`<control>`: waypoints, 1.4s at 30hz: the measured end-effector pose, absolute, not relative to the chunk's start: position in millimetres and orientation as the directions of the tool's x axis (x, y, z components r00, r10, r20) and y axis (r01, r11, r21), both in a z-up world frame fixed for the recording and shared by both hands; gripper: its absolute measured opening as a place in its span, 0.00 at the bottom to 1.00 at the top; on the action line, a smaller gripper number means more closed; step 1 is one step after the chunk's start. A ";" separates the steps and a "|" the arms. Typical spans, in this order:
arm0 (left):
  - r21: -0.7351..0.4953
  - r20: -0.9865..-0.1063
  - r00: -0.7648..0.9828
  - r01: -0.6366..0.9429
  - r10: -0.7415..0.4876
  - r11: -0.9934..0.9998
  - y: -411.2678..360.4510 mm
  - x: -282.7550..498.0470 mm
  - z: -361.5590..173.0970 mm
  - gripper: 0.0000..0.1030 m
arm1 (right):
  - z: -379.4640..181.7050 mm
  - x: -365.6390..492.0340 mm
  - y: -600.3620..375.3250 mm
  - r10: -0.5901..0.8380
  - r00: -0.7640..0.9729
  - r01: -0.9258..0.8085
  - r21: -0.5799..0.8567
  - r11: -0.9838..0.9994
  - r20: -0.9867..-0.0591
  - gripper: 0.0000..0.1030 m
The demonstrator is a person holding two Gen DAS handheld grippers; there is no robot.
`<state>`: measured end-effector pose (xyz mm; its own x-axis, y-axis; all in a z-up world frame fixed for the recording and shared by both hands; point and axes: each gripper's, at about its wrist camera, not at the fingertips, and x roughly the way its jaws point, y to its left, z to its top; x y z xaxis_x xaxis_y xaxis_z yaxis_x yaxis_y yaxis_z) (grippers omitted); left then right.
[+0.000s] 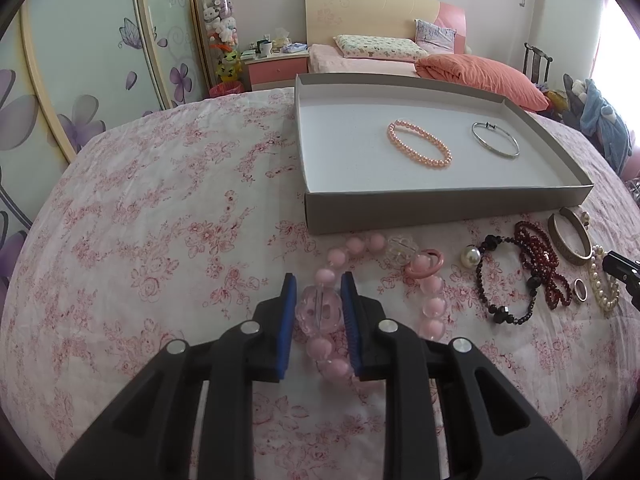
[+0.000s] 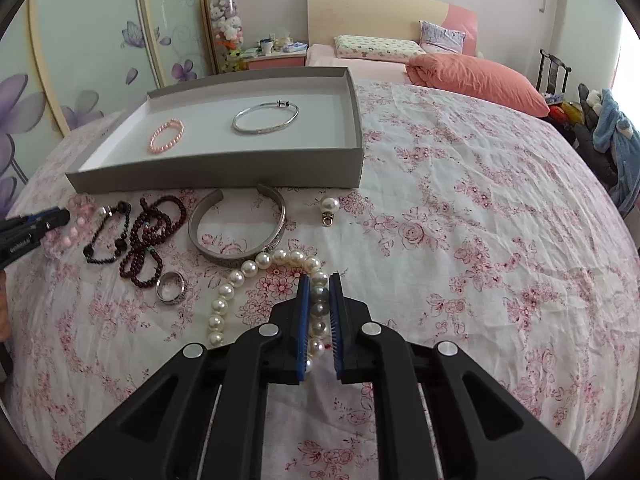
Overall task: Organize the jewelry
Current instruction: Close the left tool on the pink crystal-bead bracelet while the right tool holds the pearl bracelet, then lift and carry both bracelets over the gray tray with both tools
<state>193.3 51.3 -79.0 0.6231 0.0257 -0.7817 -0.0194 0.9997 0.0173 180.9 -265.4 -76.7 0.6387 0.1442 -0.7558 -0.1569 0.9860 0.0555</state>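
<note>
A grey tray (image 1: 440, 206) (image 2: 216, 174) on the floral bedspread holds a small pink bead bracelet (image 1: 418, 143) (image 2: 166, 135) and a silver bangle (image 1: 495, 139) (image 2: 265, 117). My left gripper (image 1: 319, 284) is shut on the big clear bead of a chunky pink bead bracelet (image 1: 432, 304), which lies on the bed. My right gripper (image 2: 320, 282) is shut on a white pearl bracelet (image 2: 240, 276), also on the bed.
In front of the tray lie a black bead bracelet (image 2: 105, 240), a dark red bead string (image 2: 154, 234), a metal cuff (image 2: 240, 228), a ring (image 2: 171, 287) and a pearl pendant (image 2: 329, 208). A second bed with pillows stands behind.
</note>
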 end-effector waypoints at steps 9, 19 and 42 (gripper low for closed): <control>-0.053 -0.745 0.667 -0.027 -0.022 0.998 62.7 178.2 -60.0 0.22 | -43.9 170.1 -261.9 0.240 0.709 -0.204 0.133 0.970 -0.663 0.10; -0.135 -0.676 0.730 0.015 -0.103 0.991 55.1 161.1 -30.1 0.22 | -23.6 157.8 -245.8 0.328 0.738 -0.265 0.193 0.945 -0.589 0.10; -0.223 -0.570 0.799 0.075 -0.193 0.972 36.7 133.1 9.1 0.22 | 4.6 140.6 -229.2 0.371 0.802 -0.305 0.212 0.928 -0.468 0.10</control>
<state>133.1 36.7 9.1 0.7986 -0.1929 -0.5701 0.0755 0.9719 -0.2232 140.6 -229.2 4.6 0.8020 0.3707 -0.4683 -0.3052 0.9283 0.2123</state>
